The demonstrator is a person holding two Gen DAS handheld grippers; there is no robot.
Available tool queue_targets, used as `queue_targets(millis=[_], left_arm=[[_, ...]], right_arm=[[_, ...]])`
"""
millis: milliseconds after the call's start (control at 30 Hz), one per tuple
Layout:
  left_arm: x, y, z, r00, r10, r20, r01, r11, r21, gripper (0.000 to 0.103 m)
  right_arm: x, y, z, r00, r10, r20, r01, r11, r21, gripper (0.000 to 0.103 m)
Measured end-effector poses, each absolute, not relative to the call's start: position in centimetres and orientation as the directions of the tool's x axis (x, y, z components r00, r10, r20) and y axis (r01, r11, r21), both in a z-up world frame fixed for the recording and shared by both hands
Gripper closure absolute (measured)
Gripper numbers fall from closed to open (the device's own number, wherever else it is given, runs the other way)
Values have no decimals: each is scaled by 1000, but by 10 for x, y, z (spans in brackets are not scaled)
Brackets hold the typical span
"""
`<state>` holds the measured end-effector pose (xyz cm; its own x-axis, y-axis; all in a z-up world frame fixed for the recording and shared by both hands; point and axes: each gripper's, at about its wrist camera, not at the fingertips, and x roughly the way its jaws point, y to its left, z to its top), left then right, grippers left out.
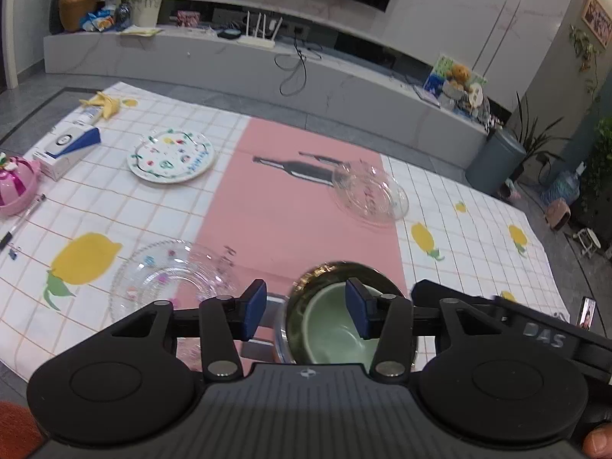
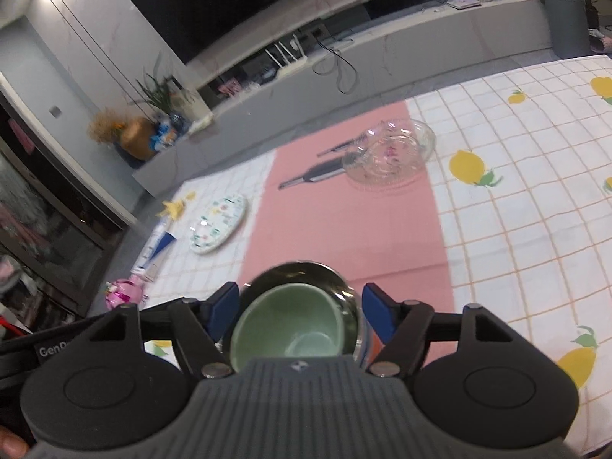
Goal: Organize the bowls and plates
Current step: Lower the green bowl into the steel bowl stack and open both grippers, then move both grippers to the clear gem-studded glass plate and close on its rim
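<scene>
Floor setup, checked lemon-print cloth [image 1: 114, 214] w/ pink centre strip [image 1: 290, 206]. L gripper [image 1: 305, 308]: jaws apart approx halfway, blue pads [image 1: 255, 308] clear of everything, nothing held. Just below/in front of it: green bowl [image 1: 332, 332] nested inside dark glossy bowl [image 1: 325, 279], stack sitting at near end of pink strip; right pad overlaps green bowl's rim in view, contact can't tell. R gripper [image 2: 300, 315]: jaws wide, pads either side of same stack – green bowl [image 2: 287, 329] in dark bowl [image 2: 306, 271] – gaps visible both sides, not gripping. Clear glass plate [image 1: 164, 279] w/ small coloured dots near L, on cloth edge by big lemon print, touching nothing. Second clear glass dish [image 1: 369, 191] farther out on pink strip's right edge, looks like two pieces stacked, somewhat tilted; same in R view [image 2: 390, 153]. White patterned plate [image 1: 172, 157] far left on checks, flat; also seen R view [image 2: 220, 223]. Clutter at L margin: blue/white box [image 1: 70, 147], pink round container [image 1: 15, 183], pen [image 1: 21, 222], banana peel [image 1: 103, 105]. Beyond cloth: long white TV bench [image 1: 229, 61], grey bin [image 1: 495, 160]. Fingertip [image 1: 596, 441] at bottom R corner of L view.
</scene>
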<state>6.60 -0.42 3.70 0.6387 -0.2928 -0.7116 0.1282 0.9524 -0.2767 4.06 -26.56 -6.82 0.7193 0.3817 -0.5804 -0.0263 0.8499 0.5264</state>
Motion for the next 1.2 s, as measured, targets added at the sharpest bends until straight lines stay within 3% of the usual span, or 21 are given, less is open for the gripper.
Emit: queue_targets(millis=[233, 500, 733, 1033, 1200], left_arm=[[71, 41, 37, 677, -265, -686, 62, 950, -306, 44], [79, 89, 26, 698, -232, -677, -14, 941, -337, 44], [96, 113, 13, 679, -215, -702, -21, 950, -311, 44], [131, 128, -11, 627, -198, -753, -34, 959, -280, 45], [140, 132, -32, 594, -214, -776, -44, 954, -297, 45]], right_arm=[[24, -239, -56, 780, 432, -454, -176, 846, 503, 21], [40, -191, -62, 693, 523, -497, -244, 818, 521, 22], [67, -151, -61, 633, 533, -562, -294, 836, 463, 23], [136, -114, -71, 500, 459, -734, -298, 887, 352, 28], [174, -102, -91, 374, 448, -812, -275, 890, 364, 32]])
